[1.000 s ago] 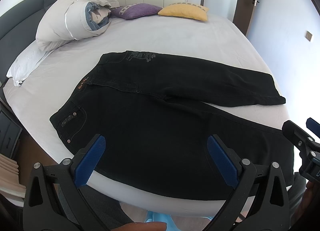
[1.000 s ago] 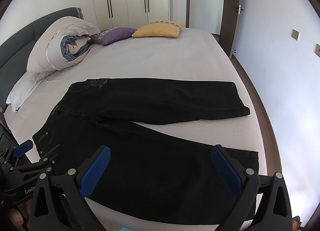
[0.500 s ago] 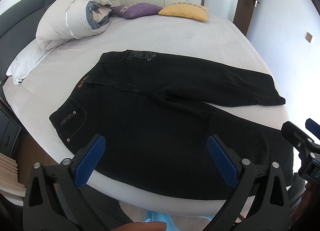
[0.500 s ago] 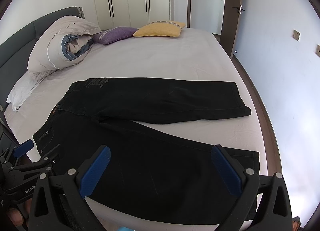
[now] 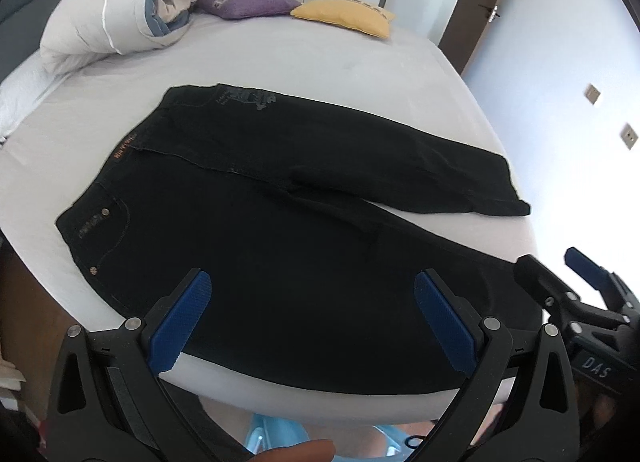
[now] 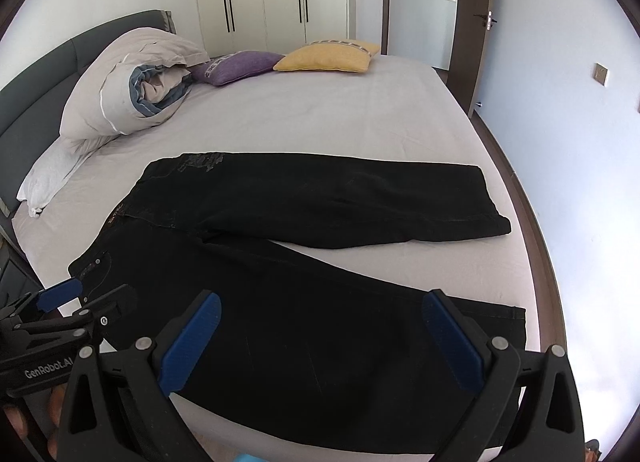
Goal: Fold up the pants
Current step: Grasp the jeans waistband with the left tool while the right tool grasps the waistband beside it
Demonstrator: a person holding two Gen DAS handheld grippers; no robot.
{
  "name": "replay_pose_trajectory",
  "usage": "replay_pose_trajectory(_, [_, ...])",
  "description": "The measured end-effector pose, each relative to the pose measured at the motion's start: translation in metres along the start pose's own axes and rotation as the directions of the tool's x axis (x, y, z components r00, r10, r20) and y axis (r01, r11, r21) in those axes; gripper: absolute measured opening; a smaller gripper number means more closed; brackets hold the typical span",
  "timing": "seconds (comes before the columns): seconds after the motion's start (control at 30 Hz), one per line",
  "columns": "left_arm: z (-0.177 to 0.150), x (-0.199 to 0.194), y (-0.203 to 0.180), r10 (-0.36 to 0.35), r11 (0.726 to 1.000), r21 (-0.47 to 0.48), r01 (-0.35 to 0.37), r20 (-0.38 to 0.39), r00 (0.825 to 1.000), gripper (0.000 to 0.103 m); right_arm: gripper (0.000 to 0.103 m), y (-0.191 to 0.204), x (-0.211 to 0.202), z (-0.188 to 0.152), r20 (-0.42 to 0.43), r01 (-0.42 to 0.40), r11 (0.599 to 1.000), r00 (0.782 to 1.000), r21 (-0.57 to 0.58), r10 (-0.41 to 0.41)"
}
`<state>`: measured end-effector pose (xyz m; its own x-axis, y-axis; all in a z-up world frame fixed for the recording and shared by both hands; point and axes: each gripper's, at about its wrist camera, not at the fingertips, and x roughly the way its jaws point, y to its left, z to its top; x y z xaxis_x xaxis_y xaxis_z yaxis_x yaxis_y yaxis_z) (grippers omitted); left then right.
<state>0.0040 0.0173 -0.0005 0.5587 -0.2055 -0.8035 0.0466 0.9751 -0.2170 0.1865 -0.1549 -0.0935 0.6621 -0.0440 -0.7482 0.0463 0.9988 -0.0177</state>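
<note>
Nothing folded yet: black pants [image 5: 288, 230] flat on the bed [image 5: 304, 62], legs spread in a V, left gripper [image 5: 312, 314] and right gripper [image 6: 320, 334] both wide apart above the near leg, holding nothing, every fold left to do.

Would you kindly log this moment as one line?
pants: spread flat on bed | left gripper: open | right gripper: open | fold: not begun
</note>
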Motion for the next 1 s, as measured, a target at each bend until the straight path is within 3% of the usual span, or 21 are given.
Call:
replay_pose_trajectory(0.07, [0.008,0.0,0.01,-0.117,0.99,-0.078,0.116,-0.009,0.993,0.103,0.103,0.0,0.003,0.004,0.007,-0.031,0.999,0.999,-0.024,0.031])
replay_pose_trajectory(0.17, [0.026,0.0,0.033,-0.291,0.931,-0.22,0.292,0.037,0.956,0.103,0.103,-0.004,0.012,0.018,0.007,-0.128,0.989,0.992,-0.069,0.129])
replay_pose_trajectory(0.23, [0.045,-0.003,0.05,-0.301,0.9,-0.292,0.324,0.121,0.946,0.103,0.103,-0.009,0.021,0.033,0.013,-0.209,0.973,0.977,-0.095,0.211])
replay_pose_trajectory(0.3, [0.065,-0.001,0.065,-0.295,0.878,-0.348,0.328,0.144,0.944,0.103,0.103,-0.011,0.032,0.052,0.01,-0.29,0.947,0.956,-0.136,0.294])
replay_pose_trajectory(0.37, [0.093,0.013,0.086,-0.357,0.822,-0.43,0.374,0.123,0.926,0.103,0.103,-0.012,0.05,0.076,-0.014,-0.366,0.91,0.929,-0.194,0.37])
replay_pose_trajectory(0.43, [0.123,0.031,0.114,-0.42,0.731,-0.51,0.454,0.189,0.888,0.103,0.103,-0.009,0.069,0.099,-0.042,-0.428,0.872,0.901,-0.238,0.431])
replay_pose_trajectory(0.5, [0.153,0.048,0.14,-0.34,0.716,-0.565,0.409,0.229,0.912,0.103,0.103,-0.007,0.094,0.124,-0.072,-0.48,0.835,0.875,-0.27,0.48])
replay_pose_trajectory(0.57, [0.179,0.067,0.159,-0.316,0.698,-0.589,0.408,0.258,0.913,0.103,0.096,-0.005,0.122,0.147,-0.105,-0.532,0.799,0.845,-0.281,0.525])
replay_pose_trajectory(0.6, [0.195,0.08,0.166,-0.309,0.701,-0.588,0.403,0.258,0.915,0.103,0.094,-0.005,0.138,0.16,-0.063,-0.529,0.787,0.84,-0.317,0.54])
replay_pose_trajectory(0.63, [0.205,0.089,0.17,-0.295,0.715,-0.584,0.386,0.248,0.923,0.103,0.091,-0.003,0.155,0.172,-0.089,-0.544,0.776,0.832,-0.317,0.547])
replay_pose_trajectory(0.73, [0.246,0.136,0.178,-0.201,0.828,-0.503,0.248,0.146,0.969,0.103,0.09,0.001,0.205,0.201,-0.147,-0.549,0.764,0.833,-0.34,0.533])
replay_pose_trajectory(0.8, [0.266,0.164,0.179,-0.172,0.895,-0.4,0.196,0.095,0.98,0.103,0.09,0.008,0.24,0.213,-0.192,-0.55,0.74,0.833,-0.387,0.518])
replay_pose_trajectory(0.87, [0.287,0.192,0.172,-0.138,0.964,-0.223,0.145,0.048,0.989,0.103,0.088,0.019,0.271,0.222,-0.244,-0.556,0.71,0.83,-0.431,0.502])
replay_pose_trajectory(0.93, [0.296,0.22,0.162,-0.08,0.996,-0.047,0.081,0.018,0.997,0.102,0.083,0.026,0.299,0.226,-0.311,-0.588,0.673,0.808,-0.448,0.499])
replay_pose_trajectory(1.0, [0.303,0.248,0.154,-0.059,0.992,0.114,0.061,-0.026,0.998,0.102,0.08,0.037,0.324,0.23,-0.358,-0.6,0.65,0.8,-0.466,0.482])
